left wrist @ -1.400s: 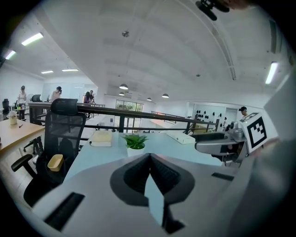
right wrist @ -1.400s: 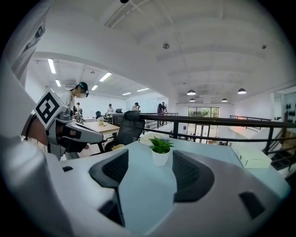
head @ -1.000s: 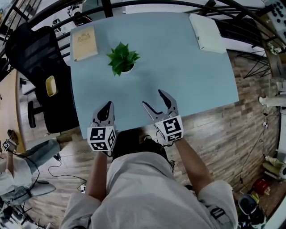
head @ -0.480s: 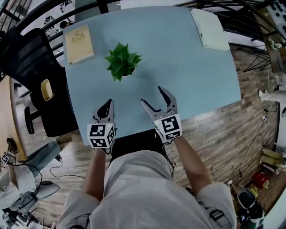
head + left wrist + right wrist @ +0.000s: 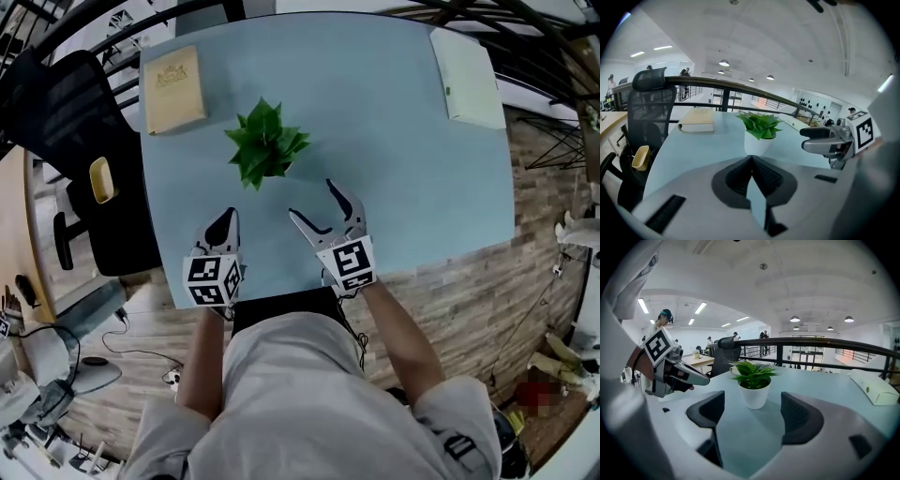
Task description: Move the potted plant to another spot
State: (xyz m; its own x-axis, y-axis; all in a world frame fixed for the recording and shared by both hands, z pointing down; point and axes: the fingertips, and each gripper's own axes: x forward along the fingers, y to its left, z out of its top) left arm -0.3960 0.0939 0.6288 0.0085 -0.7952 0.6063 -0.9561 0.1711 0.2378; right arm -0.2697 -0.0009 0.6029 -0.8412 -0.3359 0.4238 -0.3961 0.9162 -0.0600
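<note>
A small green potted plant (image 5: 265,145) in a white pot (image 5: 754,395) stands on the light blue table (image 5: 403,159), left of its middle. My right gripper (image 5: 314,202) hovers just short of it, a little to its right. Its jaws have just been opening and stand wide, with nothing between them, and the pot shows beyond the gap in the right gripper view. My left gripper (image 5: 223,225) is shut and empty near the table's front edge, on the plant's near left. In the left gripper view the plant (image 5: 761,126) lies straight ahead.
A tan book (image 5: 175,89) lies at the table's far left corner and a white box (image 5: 472,80) at the far right. A black office chair (image 5: 66,122) stands left of the table. A dark railing runs behind the table.
Both grippers have come forward over the table and stand closer to the plant. The right gripper's jaws are spread a little wider than before.
</note>
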